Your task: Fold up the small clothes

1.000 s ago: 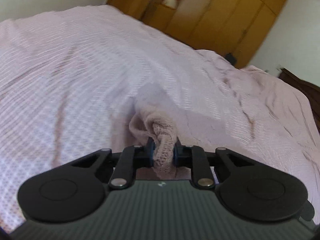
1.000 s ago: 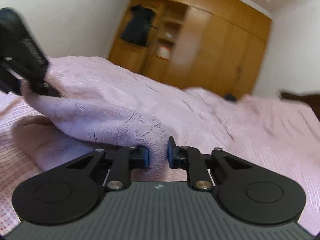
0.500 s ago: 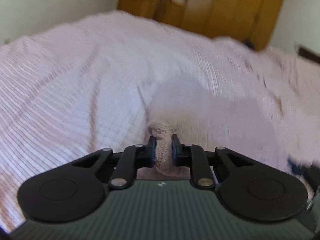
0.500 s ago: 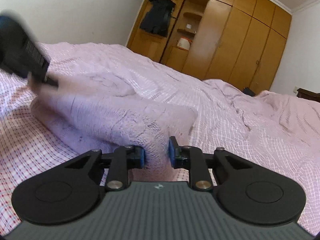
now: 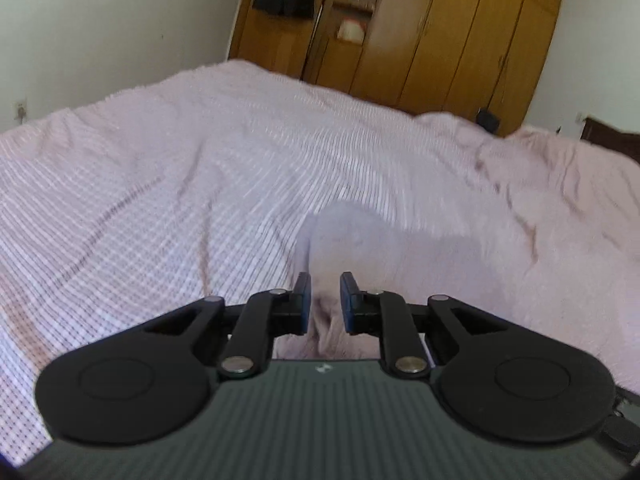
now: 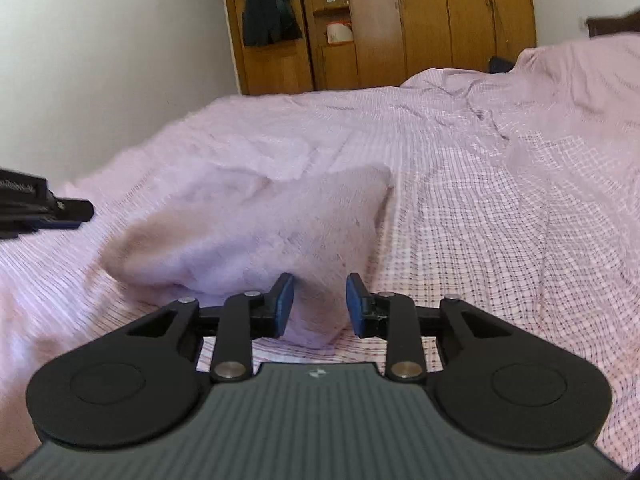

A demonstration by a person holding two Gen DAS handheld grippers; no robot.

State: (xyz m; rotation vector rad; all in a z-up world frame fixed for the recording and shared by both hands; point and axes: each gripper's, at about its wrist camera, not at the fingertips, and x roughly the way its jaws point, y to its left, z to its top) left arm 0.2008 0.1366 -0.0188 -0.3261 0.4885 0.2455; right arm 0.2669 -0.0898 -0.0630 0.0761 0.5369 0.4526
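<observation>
A small pink knitted garment (image 6: 256,232) lies folded over on the bed (image 6: 500,208), a soft mound filling the lower centre of the right wrist view and the lower middle of the left wrist view (image 5: 360,248). It rests on the pink checked bedspread, so the fold has something flat and wide to settle on.

The right hand-held gripper (image 6: 320,304) sits at the bottom centre of its frame with its jaws opening; the near corner of the garment is between the blue pads (image 6: 285,306), but clear gaps show on both sides and nothing presses the knit. That reads as a release, letting the folded edge drop where it was laid.

The left hand-held gripper (image 5: 325,304) is at the bottom centre of its own frame, and its tip also shows at the left edge of the right wrist view (image 6: 52,210), apart from the mound. Its jaws are closing and stand narrow; blurred knit shows in the gap, yet no pad visibly bites it, so it appears to hold nothing.

The garment looks folded at least once, probably in half. A further fold or some smoothing may remain, though blur hides the edges.

A wooden wardrobe (image 6: 420,20) stands beyond the bed in the upper part of both frames.
</observation>
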